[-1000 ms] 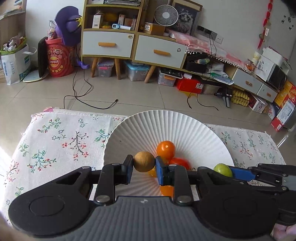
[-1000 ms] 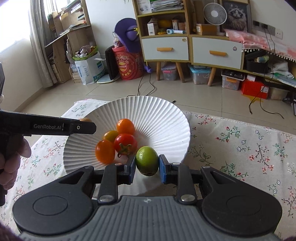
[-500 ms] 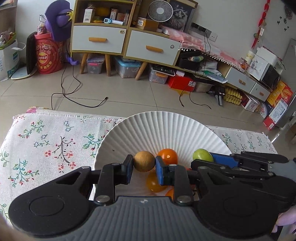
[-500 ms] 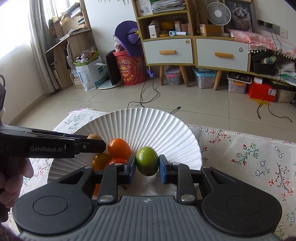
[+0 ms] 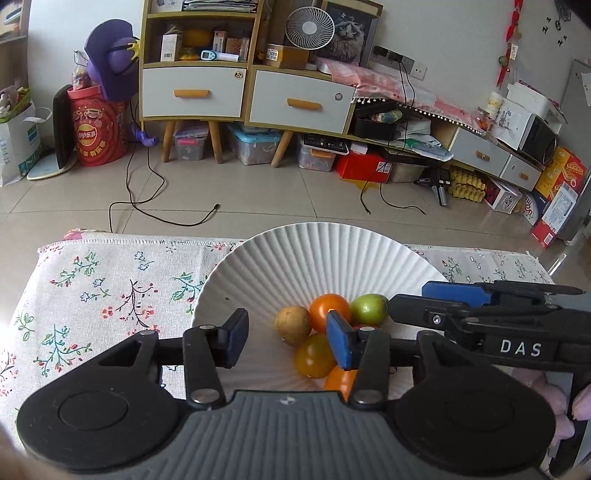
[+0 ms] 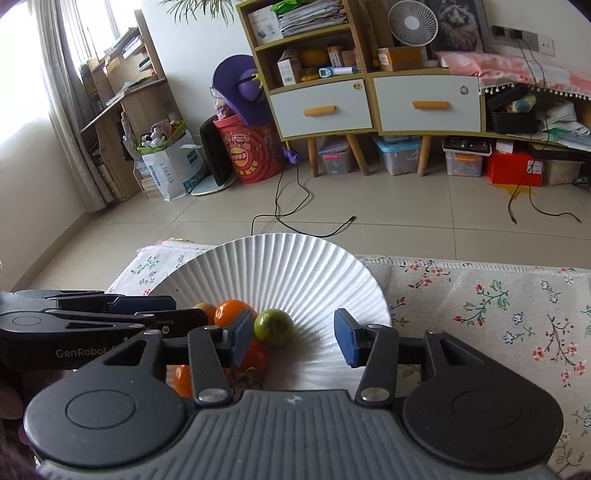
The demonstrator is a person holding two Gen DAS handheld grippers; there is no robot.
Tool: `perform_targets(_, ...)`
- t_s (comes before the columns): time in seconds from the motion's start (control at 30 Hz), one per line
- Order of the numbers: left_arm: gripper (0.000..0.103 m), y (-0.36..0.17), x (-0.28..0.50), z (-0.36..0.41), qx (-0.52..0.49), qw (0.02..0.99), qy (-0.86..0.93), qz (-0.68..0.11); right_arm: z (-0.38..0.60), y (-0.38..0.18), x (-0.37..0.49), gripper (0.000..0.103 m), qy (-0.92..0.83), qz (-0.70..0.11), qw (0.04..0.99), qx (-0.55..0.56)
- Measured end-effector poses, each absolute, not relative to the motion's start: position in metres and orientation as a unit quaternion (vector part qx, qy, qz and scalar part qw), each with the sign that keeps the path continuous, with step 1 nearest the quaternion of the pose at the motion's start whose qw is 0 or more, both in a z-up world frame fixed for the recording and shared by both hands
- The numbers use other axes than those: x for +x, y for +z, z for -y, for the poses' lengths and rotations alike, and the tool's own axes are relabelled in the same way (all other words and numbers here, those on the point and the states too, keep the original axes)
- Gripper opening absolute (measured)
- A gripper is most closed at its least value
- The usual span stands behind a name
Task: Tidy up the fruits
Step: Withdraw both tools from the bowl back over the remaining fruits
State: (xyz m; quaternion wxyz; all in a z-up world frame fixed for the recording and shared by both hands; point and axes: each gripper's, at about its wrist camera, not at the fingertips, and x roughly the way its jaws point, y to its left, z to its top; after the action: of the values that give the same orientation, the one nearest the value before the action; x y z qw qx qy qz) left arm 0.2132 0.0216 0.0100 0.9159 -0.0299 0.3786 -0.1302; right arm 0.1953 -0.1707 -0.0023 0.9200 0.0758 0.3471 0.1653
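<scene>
Fruits: brown fruit (image 5: pixel 292 324) and green fruit (image 6: pixel 273 326), both small, near-round with no clear long axis, resting in the white plate (image 5: pixel 321 254) against an orange (image 5: pixel 330 312) and tomatoes (image 5: pixel 315 355); judged light, smooth, apt to roll and bruise, best pinched gently across the middle. Left gripper (image 5: pixel 286 338) and right gripper (image 6: pixel 291 338): jaws have just been opening, pads clear of the fruit, nothing held. Plate sits on the floral cloth (image 5: pixel 110 291), near its far edge.

Tiled floor (image 5: pixel 258 199), wooden drawer cabinet (image 5: pixel 192 92) against a white wall (image 5: pixel 454 33).
</scene>
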Motion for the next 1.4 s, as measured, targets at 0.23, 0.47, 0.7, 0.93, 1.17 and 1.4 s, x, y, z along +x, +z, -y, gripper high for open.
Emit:
perform_targets(0.23, 0.064, 0.020, 0.192, -0.021, -0.010, 0.918, -0.127, -0.375, 0.175, 0.010, 0.180, 0.068, 0.148, -0.353, 0.921, 0.067)
perform_targets(0.47, 0.081, 0.031, 0.163, -0.020, 0.013, 0.919, -0.121, -0.374, 0.177, 0.022, 0.154, 0.079, 0.129, -0.357, 0.924, 0.051)
perform_targets(0.7, 0.090, 0.043, 0.137, -0.024, 0.018, 0.923, -0.113, -0.368, 0.179, 0.033, 0.131, 0.086, 0.117, -0.355, 0.927, 0.038)
perform_targets(0.93, 0.098, 0.046, 0.113, -0.022, 0.027, 0.923, -0.098, -0.371, 0.178, 0.038, 0.110, 0.093, 0.116, -0.349, 0.929, 0.037)
perform_targets(1.17, 0.098, 0.044, 0.092, -0.018, 0.037, 0.918, -0.093, -0.383, 0.178, 0.036, 0.093, 0.099, 0.120, -0.356, 0.926, 0.028)
perform_targets(1.4, 0.098, 0.036, 0.076, -0.014, 0.059, 0.920, -0.091, -0.376, 0.181, 0.025, 0.075, 0.101, 0.117, -0.367, 0.922, 0.041)
